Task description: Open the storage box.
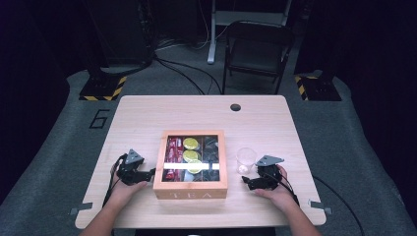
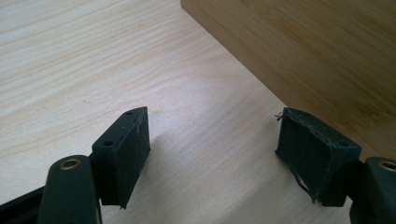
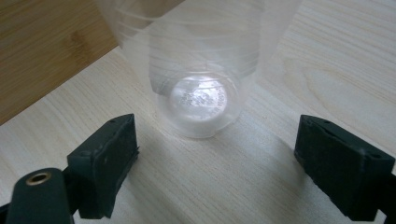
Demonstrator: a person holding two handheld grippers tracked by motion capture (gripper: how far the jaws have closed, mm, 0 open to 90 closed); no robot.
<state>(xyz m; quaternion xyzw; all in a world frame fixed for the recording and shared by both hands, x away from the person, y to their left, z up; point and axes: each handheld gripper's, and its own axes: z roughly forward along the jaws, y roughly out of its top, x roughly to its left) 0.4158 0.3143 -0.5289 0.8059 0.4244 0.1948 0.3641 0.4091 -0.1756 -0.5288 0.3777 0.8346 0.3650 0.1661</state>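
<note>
Our right gripper (image 3: 215,154), jaws spread and empty, faces the cup (image 3: 201,93) at centre frame; squeezing probably tips it. Our left gripper (image 2: 210,154) gapes beside the tea box (image 2: 299,51).

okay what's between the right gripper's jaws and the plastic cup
Only bare table. In the right gripper view the right gripper stands open, and the cup sits just ahead of it, untouched.

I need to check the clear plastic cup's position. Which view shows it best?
The right gripper view: the cup stands upright just ahead of the open jaws. The high view shows it small, right of the tea box.
</note>
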